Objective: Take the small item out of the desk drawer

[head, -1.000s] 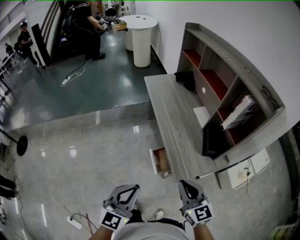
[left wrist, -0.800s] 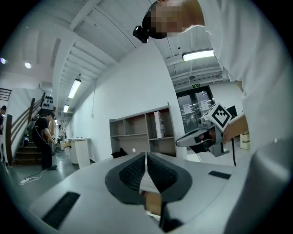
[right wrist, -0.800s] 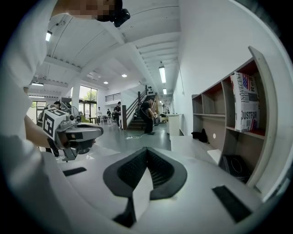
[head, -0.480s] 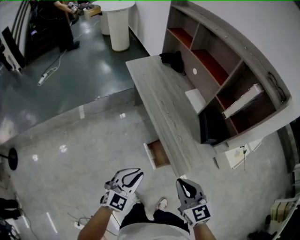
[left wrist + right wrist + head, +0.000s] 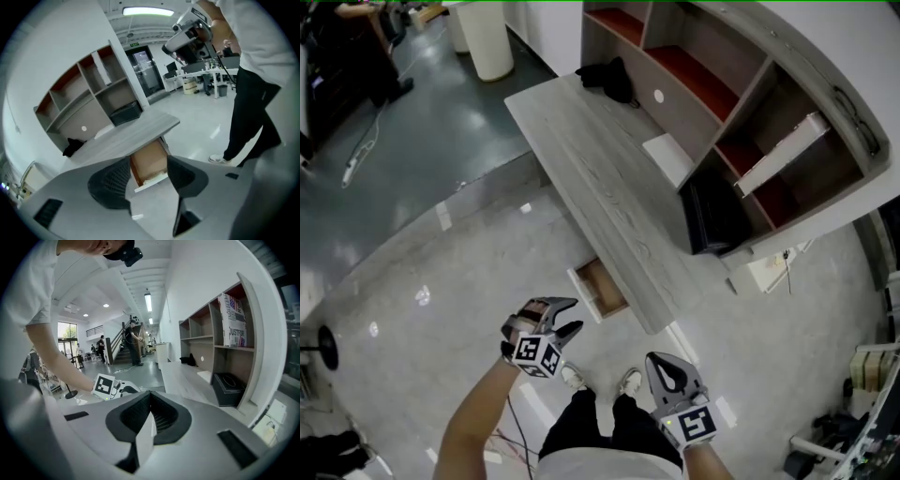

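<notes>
Big shelf unit fills the head view from 12 to 3 o'clock, and the long grey bench runs along its front, slanting from 11 o'clock down to the centre. The bare left forearm reaches up from 7 o'clock with the wrist rolled outward, so the left claw aims toward 1 o'clock. The right arm is tucked in close to the body, its right claw low at 5 o'clock, pointing up.

The drawer hangs open under the bench's near end, just past the left claw at 1 o'clock and clear of it. The left claw's jaws are opening, and its own view frames the drawer in the gap, untouched, with nothing between the pads. The right claw is pressed together, empty.

The small item: I can't make it out in the drawer's brown inside. A black box sits in the lower shelf bay, a black bundle on the bench's far end, and shoes stand on the floor between the claws.
</notes>
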